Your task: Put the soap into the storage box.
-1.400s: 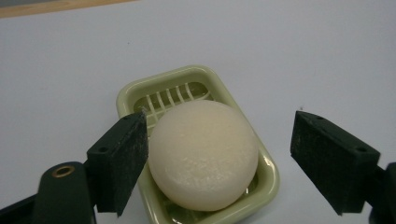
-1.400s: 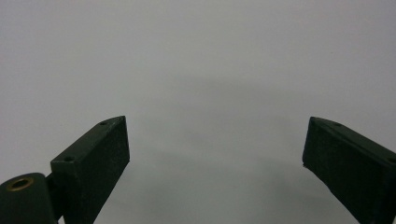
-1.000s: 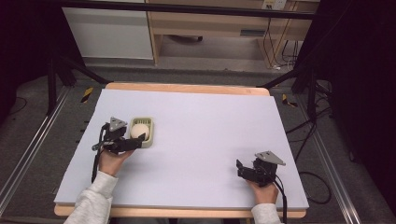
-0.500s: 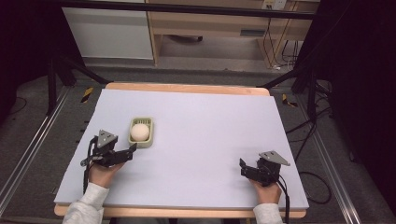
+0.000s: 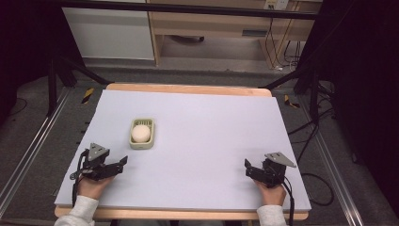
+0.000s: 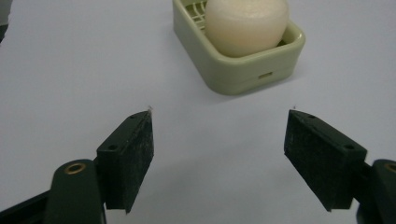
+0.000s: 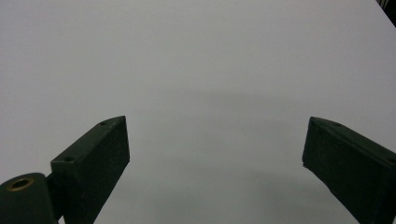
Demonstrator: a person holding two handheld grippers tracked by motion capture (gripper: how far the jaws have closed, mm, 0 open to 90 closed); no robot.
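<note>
Pale lavender covering spreads over the tabletop (image 5: 202, 141), edged by a wooden rim at the near and far sides. Nearest the person, the left gripper (image 5: 120, 162) rests low on the covering, just short of the soap dish (image 5: 142, 133) and to its left; its jaws stand wide apart with nothing between them. In the left gripper view the dish (image 6: 238, 51) sits just beyond the gaping jaws, slightly right of centre. The right gripper (image 5: 248, 167) lies well apart from the dish, near the tabletop's front right corner, jaws likewise spread wide and empty over bare covering. Farther off, the pale green dish holds a rounded cream soap (image 5: 140, 133), seated upright inside its walls. Beyond the dish, dark floor and cables (image 5: 287, 56) surround the table.
</note>
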